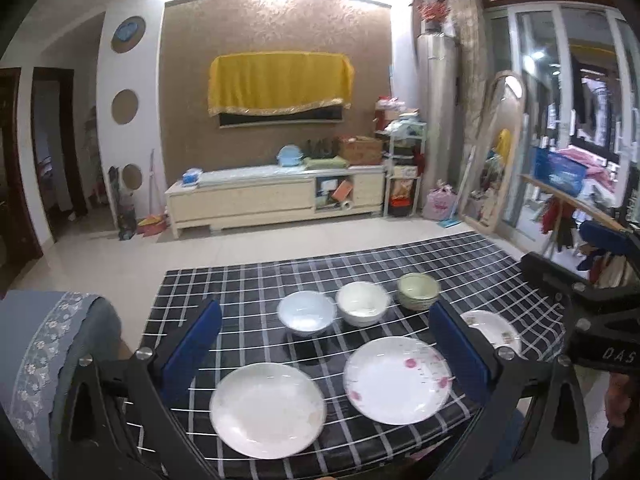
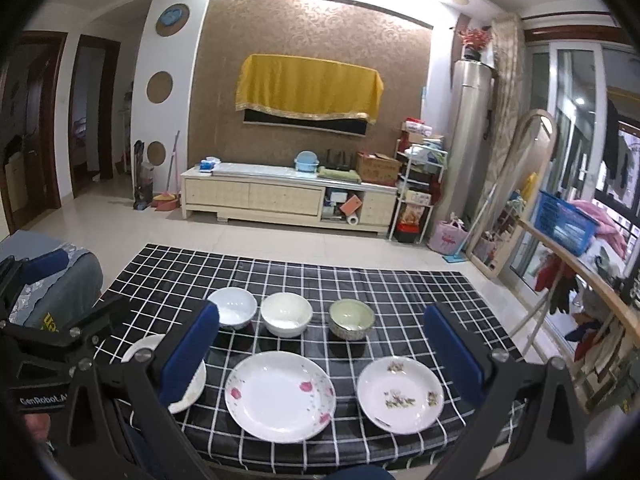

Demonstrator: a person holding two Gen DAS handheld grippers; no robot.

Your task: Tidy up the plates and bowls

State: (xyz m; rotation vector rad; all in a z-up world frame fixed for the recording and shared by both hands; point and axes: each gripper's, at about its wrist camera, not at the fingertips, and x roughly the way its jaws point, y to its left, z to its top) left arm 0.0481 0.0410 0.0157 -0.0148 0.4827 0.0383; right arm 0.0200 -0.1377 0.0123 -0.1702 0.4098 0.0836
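Observation:
Three plates lie in a front row on the black checked table: a plain white plate, a pink-flower plate and a smaller plate with a brown flower print. Behind them stand a pale blue bowl, a white bowl and a green bowl. My left gripper hovers open above the front plates, holding nothing. My right gripper is open too, over the pink-flower plate.
A grey-blue chair back with lace trim stands at the table's left. A wooden rail with hanging clothes runs along the right. Tiled floor and a long low cabinet lie beyond the far table edge.

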